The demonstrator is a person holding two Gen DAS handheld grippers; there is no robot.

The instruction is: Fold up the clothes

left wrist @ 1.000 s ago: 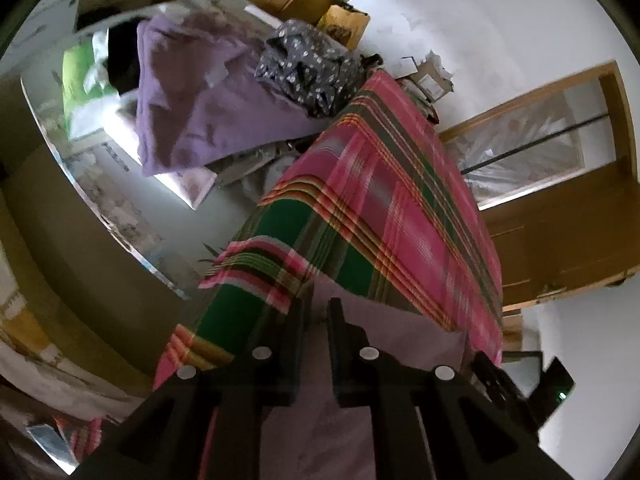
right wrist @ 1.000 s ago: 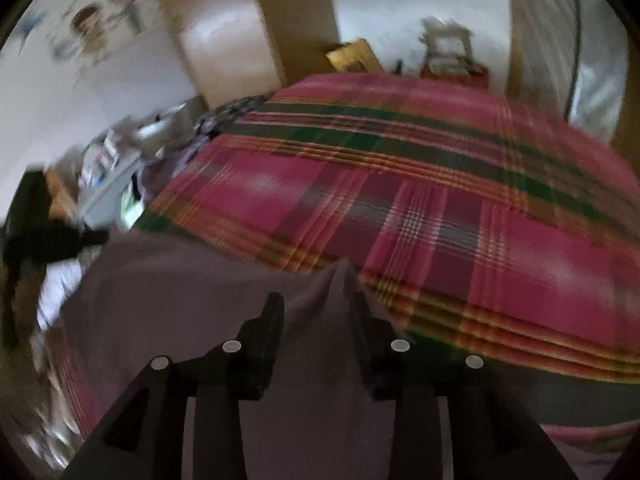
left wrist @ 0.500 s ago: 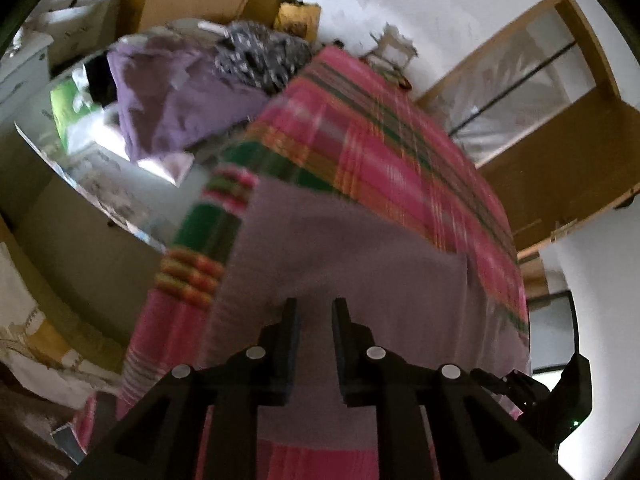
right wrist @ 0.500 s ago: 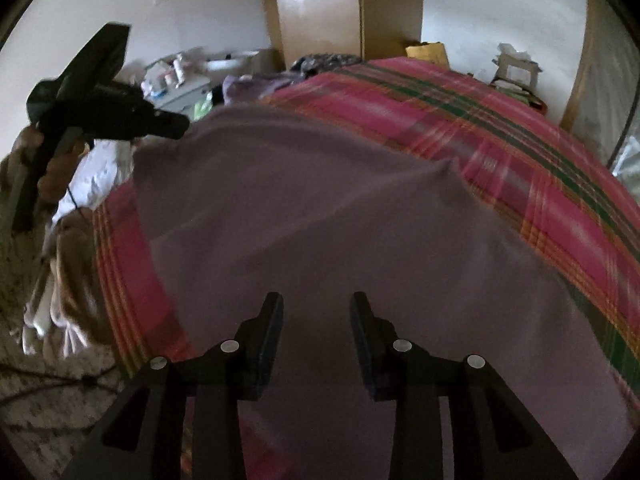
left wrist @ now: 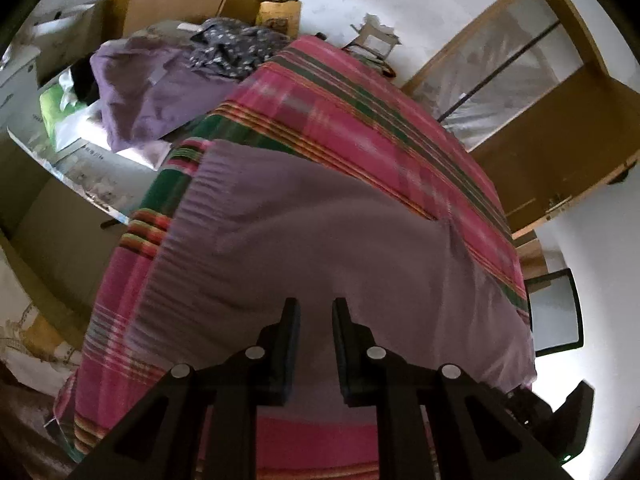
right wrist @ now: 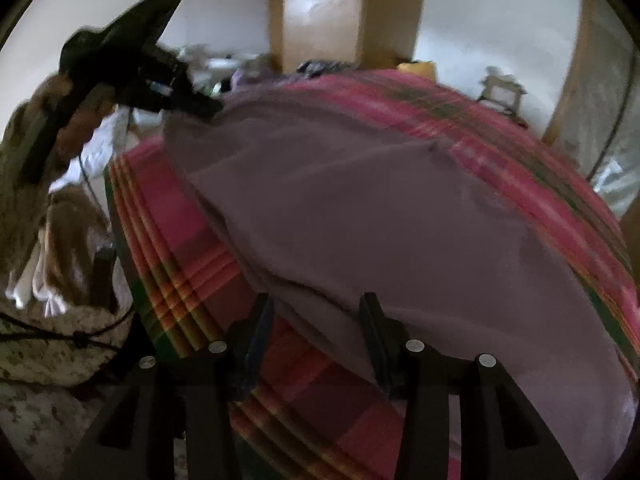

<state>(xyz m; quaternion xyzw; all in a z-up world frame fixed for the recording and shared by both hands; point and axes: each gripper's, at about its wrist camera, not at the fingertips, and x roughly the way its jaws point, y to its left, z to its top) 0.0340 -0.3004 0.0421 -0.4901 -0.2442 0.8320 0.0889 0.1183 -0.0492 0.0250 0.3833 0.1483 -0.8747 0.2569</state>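
Note:
A mauve garment [left wrist: 320, 240] lies spread flat on the pink and green plaid bed cover [left wrist: 360, 112]. My left gripper [left wrist: 316, 308] hovers over the garment's near edge with a narrow gap between its fingers. Cloth shows through that gap, and the pads do not press on it. In the right wrist view the left gripper [right wrist: 214, 107] sits at the garment's far left corner. My right gripper [right wrist: 316, 308] is over the garment [right wrist: 400, 208] at its near edge. Its jaws are opening, and a fold of the hem runs loosely between them.
A heap of purple cloth [left wrist: 152, 92] and dark flowered cloth [left wrist: 236, 48] lies at the bed's far left. A cardboard box [left wrist: 280, 16] stands beyond it. Wooden doors [left wrist: 560, 140] stand to the right. A person's hand [right wrist: 80, 120] holds the left gripper.
The garment went from bunched up between both grippers to laid out flat on the bed. Both grippers drew back toward its near edge, and their jaws widened off the cloth.

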